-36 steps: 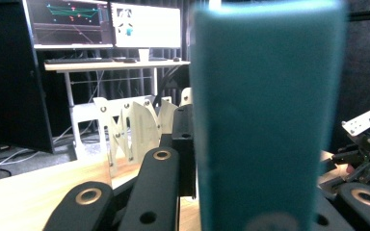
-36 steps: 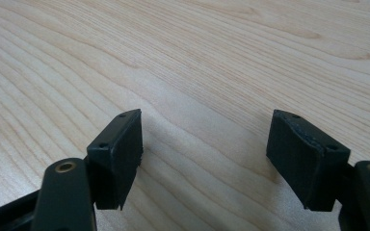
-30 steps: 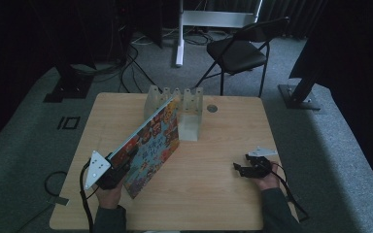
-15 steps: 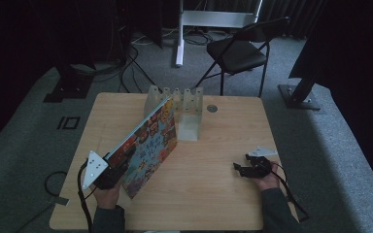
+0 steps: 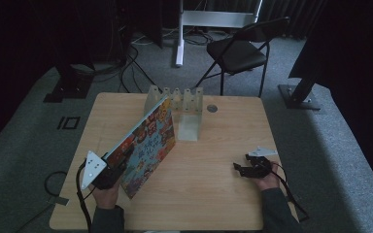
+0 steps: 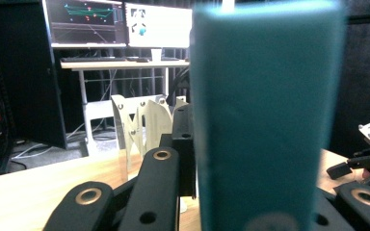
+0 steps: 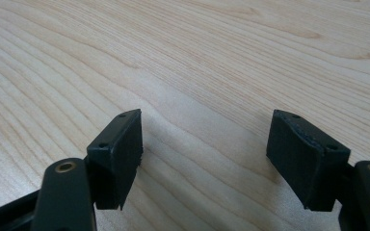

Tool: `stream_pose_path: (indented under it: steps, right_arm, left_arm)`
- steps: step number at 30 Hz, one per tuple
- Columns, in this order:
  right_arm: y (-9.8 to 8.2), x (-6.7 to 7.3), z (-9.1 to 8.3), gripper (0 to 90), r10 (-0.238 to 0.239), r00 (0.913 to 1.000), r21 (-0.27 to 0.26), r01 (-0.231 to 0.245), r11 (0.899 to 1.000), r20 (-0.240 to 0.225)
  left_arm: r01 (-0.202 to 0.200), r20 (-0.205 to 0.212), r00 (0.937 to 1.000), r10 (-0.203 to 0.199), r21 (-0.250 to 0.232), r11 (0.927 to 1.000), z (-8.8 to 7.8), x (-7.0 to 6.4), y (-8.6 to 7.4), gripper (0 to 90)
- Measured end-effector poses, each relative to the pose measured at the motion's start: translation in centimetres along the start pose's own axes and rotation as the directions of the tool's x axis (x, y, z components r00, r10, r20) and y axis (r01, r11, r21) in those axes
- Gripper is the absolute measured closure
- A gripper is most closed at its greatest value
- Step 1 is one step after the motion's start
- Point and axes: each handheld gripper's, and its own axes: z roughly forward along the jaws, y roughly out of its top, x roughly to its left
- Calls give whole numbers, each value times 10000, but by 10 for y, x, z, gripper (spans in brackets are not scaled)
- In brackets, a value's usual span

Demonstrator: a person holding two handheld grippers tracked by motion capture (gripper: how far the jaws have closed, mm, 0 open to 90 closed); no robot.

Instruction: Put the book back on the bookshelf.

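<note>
left tool (image 5: 110, 171): clamped on book (image 5: 145, 145) lower corner, book tilted up toward rack (image 5: 175, 99), contact unclear | right tool (image 5: 248, 170): jaws apart, resting on counter (image 5: 223, 204)

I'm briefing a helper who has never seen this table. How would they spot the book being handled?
Start at the wooden table and find the pale slotted rack at its far edge. From there a thin picture book slants toward the near left corner, its lower end clamped in the left gripper. Its bright, crowded cartoon cover is the one colourful thing on the table.
</note>
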Motion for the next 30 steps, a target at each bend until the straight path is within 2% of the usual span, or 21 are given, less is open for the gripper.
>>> stream_pose_path:
  steps: [13,30]
  right_arm:
    - [0,0,0,282,-2,10000,-1,2,10000,-2]
    - [0,0,0,280,-11,10000,1,11,10000,-12]
  left_arm:
    - [65,-180,9998,-65,11,10000,-1,1,0,795]
    - [340,-596,9977,-337,51,9994,-1,1,1,796]
